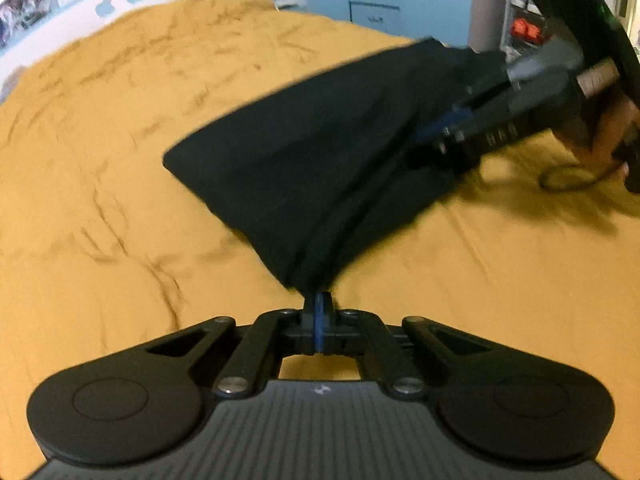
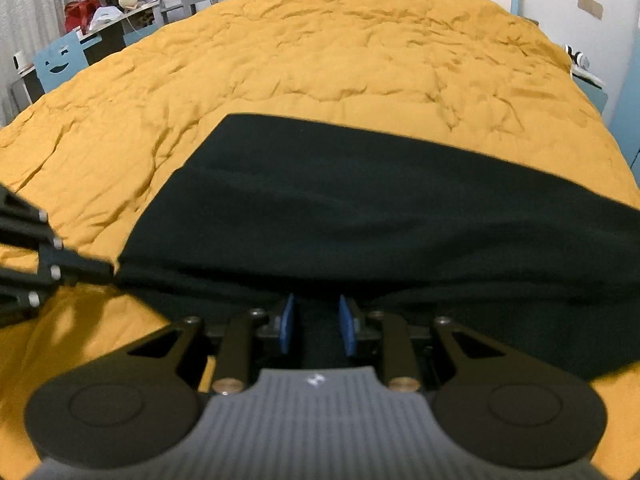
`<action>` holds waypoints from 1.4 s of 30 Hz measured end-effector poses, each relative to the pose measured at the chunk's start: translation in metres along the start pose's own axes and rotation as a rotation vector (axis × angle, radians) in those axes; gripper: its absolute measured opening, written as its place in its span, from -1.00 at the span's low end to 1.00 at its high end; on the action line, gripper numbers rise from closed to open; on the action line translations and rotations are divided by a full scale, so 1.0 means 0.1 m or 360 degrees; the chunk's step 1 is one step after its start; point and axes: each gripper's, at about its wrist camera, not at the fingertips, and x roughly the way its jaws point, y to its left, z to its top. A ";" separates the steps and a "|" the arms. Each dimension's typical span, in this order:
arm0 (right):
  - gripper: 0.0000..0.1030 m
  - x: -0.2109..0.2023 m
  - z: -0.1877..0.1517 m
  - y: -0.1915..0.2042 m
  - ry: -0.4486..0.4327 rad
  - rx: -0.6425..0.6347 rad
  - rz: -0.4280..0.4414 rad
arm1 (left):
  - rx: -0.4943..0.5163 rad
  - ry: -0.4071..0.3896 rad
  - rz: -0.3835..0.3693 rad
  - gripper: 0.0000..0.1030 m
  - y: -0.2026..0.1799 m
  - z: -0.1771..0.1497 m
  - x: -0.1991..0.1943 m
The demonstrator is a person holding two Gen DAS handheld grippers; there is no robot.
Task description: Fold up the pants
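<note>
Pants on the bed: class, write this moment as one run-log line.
pants: on bedspread | left gripper: shut on pants corner | right gripper: fabric between pads

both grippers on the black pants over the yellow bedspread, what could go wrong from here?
1. The left gripper is shut on only a thin bunched corner of the pants; a tug could pull it free.
2. The right gripper has a thick wad of cloth between its blue pads, jaws partly apart; layers may slip unevenly and skew the fold.
3. The bedspread is wrinkled and soft; dragging the pants could bunch it and crease the fold.
</note>
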 end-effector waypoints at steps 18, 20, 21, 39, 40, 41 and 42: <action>-0.40 -0.12 0.17 0.13 -0.0094 0.0029 0.0003 | 0.0088 -0.0033 0.0223 -0.53 0.08 0.15 0.19; -0.40 -0.09 0.14 0.10 -0.0091 0.0041 -0.0012 | 0.0069 -0.0069 0.0219 -0.54 0.05 0.15 0.18; -0.40 -0.08 0.12 0.08 -0.0089 0.0050 -0.0016 | 0.0085 -0.0093 0.0211 -0.55 0.02 0.15 0.15; -0.39 -0.08 -0.01 -0.07 -0.0051 0.0059 -0.0059 | 0.0113 -0.0208 0.0145 -0.94 -0.07 0.16 -0.09; -0.39 -0.07 -0.02 -0.07 -0.0049 0.0061 -0.0057 | 0.0130 -0.0199 0.0119 -0.94 -0.10 0.15 -0.12; -0.39 -0.07 -0.03 -0.06 -0.0044 0.0059 -0.0057 | 0.0131 -0.0166 0.0100 -0.94 -0.11 0.14 -0.09; -0.39 -0.06 -0.04 -0.06 -0.0039 0.0058 -0.0058 | 0.0110 -0.0108 0.0100 -0.94 -0.11 0.11 -0.02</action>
